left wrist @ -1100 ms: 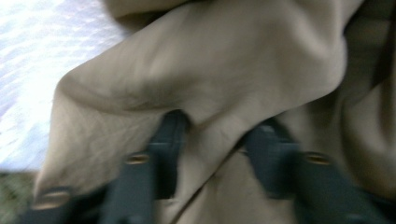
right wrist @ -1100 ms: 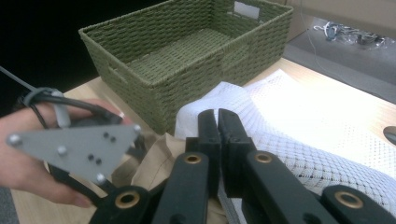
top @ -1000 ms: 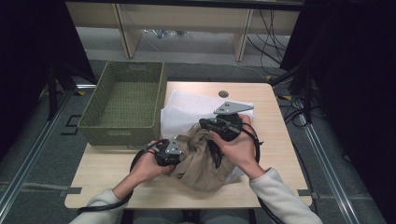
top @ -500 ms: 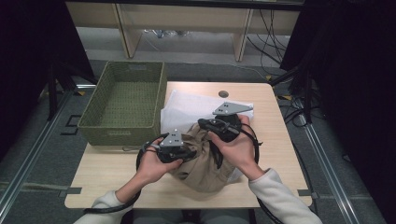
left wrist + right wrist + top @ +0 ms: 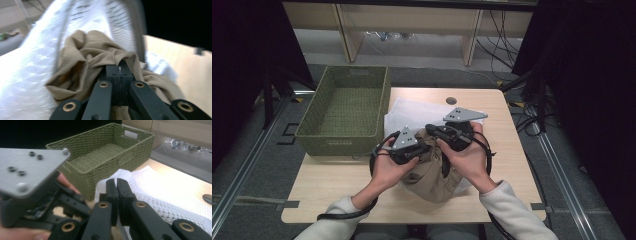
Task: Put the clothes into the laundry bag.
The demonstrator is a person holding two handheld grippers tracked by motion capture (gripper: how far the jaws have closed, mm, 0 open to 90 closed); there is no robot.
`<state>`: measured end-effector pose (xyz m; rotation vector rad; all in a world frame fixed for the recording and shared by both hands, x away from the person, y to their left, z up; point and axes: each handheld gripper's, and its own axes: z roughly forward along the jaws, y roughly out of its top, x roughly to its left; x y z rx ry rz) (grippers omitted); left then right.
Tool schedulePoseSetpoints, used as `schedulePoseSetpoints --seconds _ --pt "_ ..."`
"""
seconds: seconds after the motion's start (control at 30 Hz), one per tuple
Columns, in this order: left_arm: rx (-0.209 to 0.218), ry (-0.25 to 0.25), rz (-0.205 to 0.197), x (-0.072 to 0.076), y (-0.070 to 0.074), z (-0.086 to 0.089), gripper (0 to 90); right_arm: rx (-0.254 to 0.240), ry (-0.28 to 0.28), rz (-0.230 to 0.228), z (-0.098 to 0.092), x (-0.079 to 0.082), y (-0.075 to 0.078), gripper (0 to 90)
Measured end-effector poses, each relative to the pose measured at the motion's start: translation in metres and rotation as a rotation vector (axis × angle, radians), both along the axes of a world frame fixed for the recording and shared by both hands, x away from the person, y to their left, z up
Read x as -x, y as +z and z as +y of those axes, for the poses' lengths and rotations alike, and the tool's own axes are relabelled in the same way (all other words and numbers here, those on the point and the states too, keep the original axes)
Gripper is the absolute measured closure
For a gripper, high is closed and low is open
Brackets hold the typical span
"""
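Observation:
A tan cloth (image 5: 432, 172) lies bunched at the table's middle, partly on a white mesh cloth (image 5: 412, 112). My left gripper (image 5: 423, 148) is shut on a fold of the tan cloth (image 5: 82, 57), which drapes over the jaw tips (image 5: 119, 68). My right gripper (image 5: 431, 130) sits just right of it, almost touching, jaws together (image 5: 116, 182). The tan cloth hangs beneath both. The left gripper's grey plate (image 5: 30, 170) looms close in the right gripper view.
A green woven basket (image 5: 342, 71) stands at the left edge of the table, its inside bare (image 5: 100, 152). The white mesh cloth (image 5: 160, 192) spreads toward the far side. A small dark round spot (image 5: 451, 100) marks the tabletop at the back.
My left gripper has moved right and up with the tan cloth, closing in on the right gripper. The right gripper has barely shifted.

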<state>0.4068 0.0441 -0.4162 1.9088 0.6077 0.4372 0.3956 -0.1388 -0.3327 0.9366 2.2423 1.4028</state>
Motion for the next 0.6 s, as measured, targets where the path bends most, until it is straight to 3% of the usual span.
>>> schedulePoseSetpoints --seconds 0.07,0.17,0.23,0.27,0.33,0.37,0.43,0.5,0.6 --pt "-0.053 0.006 0.004 -0.007 -0.009 -0.003 89.5 0.017 0.000 -0.015 -0.001 -0.003 -0.001 89.7" --pt "-0.118 -0.008 0.016 -0.011 -0.022 -0.007 88.1 0.021 -0.014 0.008 -0.002 -0.006 -0.006 89.7" --pt "-0.131 -0.010 0.015 -0.011 -0.030 -0.010 86.0 0.030 -0.001 0.006 -0.003 -0.010 -0.010 89.7" --pt "-0.141 -0.022 0.035 -0.010 -0.032 -0.010 84.9 0.025 -0.020 0.012 -0.003 -0.010 -0.010 89.7" --pt "-0.186 -0.055 0.021 -0.009 -0.033 -0.009 80.7 0.033 -0.019 0.025 -0.004 -0.010 -0.010 89.7" --pt "-0.163 -0.057 0.015 -0.007 -0.034 -0.009 77.6 0.029 -0.019 0.030 -0.004 -0.010 -0.010 89.7" --pt "-0.182 -0.059 0.024 -0.004 -0.031 -0.005 70.6 0.032 -0.023 0.028 -0.005 -0.011 -0.011 89.7" --pt "-0.169 -0.053 0.040 0.000 -0.029 -0.001 60.3 0.033 -0.026 0.025 -0.005 -0.011 -0.011 89.7" --pt "-0.168 -0.040 0.031 0.009 -0.023 0.010 46.9 0.035 -0.024 0.025 -0.005 -0.011 -0.011 89.6"
